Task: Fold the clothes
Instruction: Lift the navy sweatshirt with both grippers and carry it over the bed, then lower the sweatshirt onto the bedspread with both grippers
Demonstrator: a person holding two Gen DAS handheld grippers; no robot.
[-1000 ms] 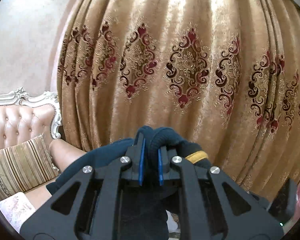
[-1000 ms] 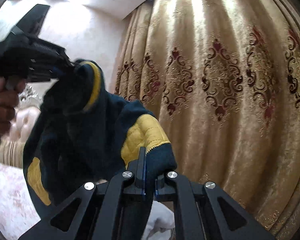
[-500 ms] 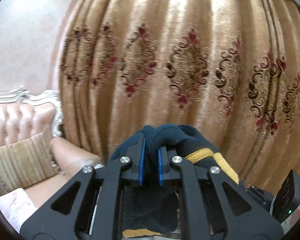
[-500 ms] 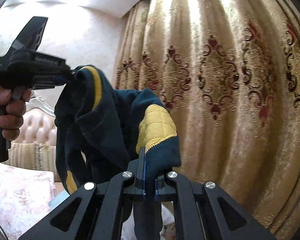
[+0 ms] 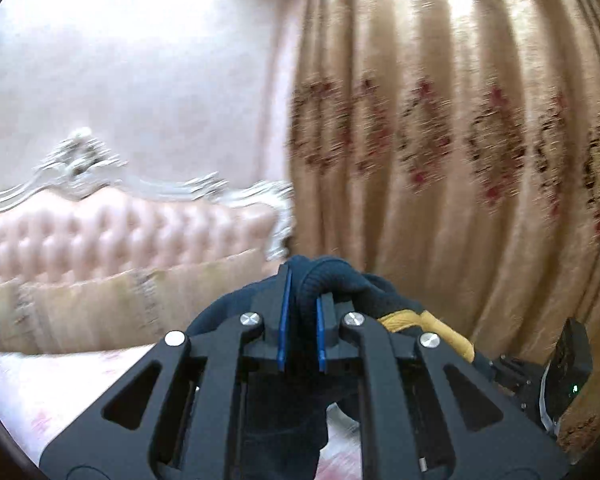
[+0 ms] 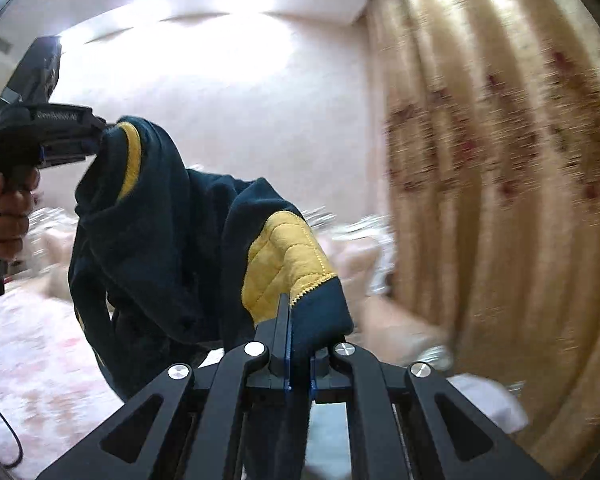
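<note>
Navy fleece garment with yellow quilted patches (image 6: 172,240) hung aloft between both grippers.
Left gripper (image 5: 300,320) and right gripper (image 6: 298,344) each pinched an edge, apparently to spread it above the pink floral bedspread (image 6: 32,360).

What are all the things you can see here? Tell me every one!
Garment: one, dark navy with yellow patches, hanging in the air between the two grippers.
Curtain: one, gold with red patterns, on the right.
Headboard: one, pink tufted with a white carved frame, against the wall.
Pillow: one, striped beige, leaning on the headboard.
Bedspread: one, pink floral, below the garment.
Wall: pale pink, behind the bed.
Left gripper: one, black with blue pads, clamped on the garment.
Right gripper: one, black, clamped on the garment.
Hand: one, holding the left gripper's handle.
</note>
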